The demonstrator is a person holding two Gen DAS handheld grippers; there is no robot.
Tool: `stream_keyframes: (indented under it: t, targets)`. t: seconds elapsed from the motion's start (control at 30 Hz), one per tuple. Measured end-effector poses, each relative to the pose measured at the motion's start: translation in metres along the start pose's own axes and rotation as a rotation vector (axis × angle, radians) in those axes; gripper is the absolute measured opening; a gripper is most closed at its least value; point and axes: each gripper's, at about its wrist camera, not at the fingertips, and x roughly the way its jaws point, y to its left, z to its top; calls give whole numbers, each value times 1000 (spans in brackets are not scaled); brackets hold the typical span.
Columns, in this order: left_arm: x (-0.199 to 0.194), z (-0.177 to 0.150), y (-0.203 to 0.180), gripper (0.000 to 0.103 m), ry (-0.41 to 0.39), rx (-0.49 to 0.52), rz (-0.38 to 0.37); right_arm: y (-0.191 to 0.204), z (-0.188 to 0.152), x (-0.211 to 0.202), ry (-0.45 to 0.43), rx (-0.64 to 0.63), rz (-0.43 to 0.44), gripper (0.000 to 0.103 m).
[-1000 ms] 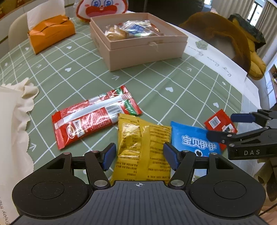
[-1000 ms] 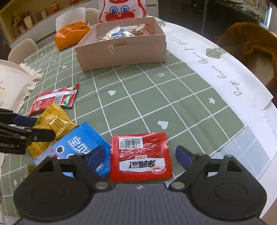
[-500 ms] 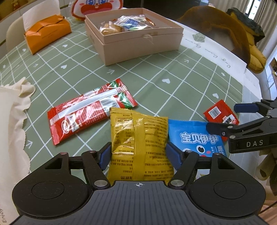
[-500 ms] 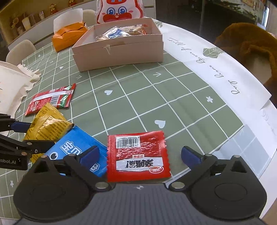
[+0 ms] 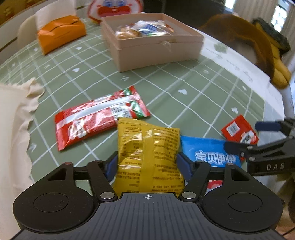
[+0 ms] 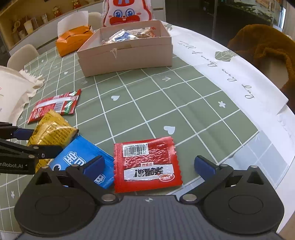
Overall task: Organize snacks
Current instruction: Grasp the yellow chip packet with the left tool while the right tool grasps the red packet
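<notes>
A yellow snack bag [image 5: 147,147] lies between the jaws of my left gripper [image 5: 147,164]. The jaws are closing and the blue pads press its creased sides. A blue packet [image 5: 208,153] lies just right of it, and a long red packet [image 5: 99,118] just beyond on the left. My right gripper [image 6: 149,166] stands wide open around a square red packet [image 6: 147,162] lying flat, with neither pad touching it. The pink open box [image 6: 125,57] at the far side holds several wrapped snacks. In the right wrist view the left gripper [image 6: 36,142] pinches the yellow bag [image 6: 53,131].
An orange tissue box [image 5: 60,33] and a rabbit cushion [image 6: 127,13] stand behind the pink box. A cream cloth bag [image 5: 12,120] covers the left edge. A white runner [image 6: 230,73] borders the table's right edge, with a brown plush [image 6: 267,48] beyond.
My left gripper slid forward so the yellow bag sits deeper between its jaws, which narrowed onto it. The right jaws spread wider around the square red packet.
</notes>
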Motion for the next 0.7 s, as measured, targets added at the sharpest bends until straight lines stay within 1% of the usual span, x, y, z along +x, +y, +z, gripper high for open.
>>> stream_keyframes:
  t: [0.03,0.1,0.13,0.17,0.23,0.27,0.3,0.4,0.5,0.63,0.7]
  targets:
    - [-2,-1,4,66,-3,-36,-10,0,1,1,9,-6,1,103]
    - [-7,-4,14,59,-7,-101,-33,0,5,2,32,-7,2,103]
    - [-9,-5,19,58,-7,-127,-43,1,7,3,42,-6,1,102]
    - [-11,-7,23,56,-6,-152,-52,1,10,3,50,-6,2,100]
    - [-16,-10,31,54,-7,-190,-60,5,13,3,54,-11,9,93]
    - [-18,-12,33,53,-7,-202,-59,9,15,3,59,-15,21,88]
    - [-20,-13,35,51,-7,-213,-59,12,17,3,62,-22,30,78]
    - [-27,-15,39,46,-13,-237,-72,28,24,3,70,-58,71,70]
    - [-35,-16,42,41,-25,-245,-83,48,27,-1,47,-127,81,63]
    - [-43,-21,50,40,-27,-276,-97,68,29,-10,-17,-240,34,61]
    - [-44,-23,52,40,-17,-291,-104,70,30,-15,-37,-268,29,60]
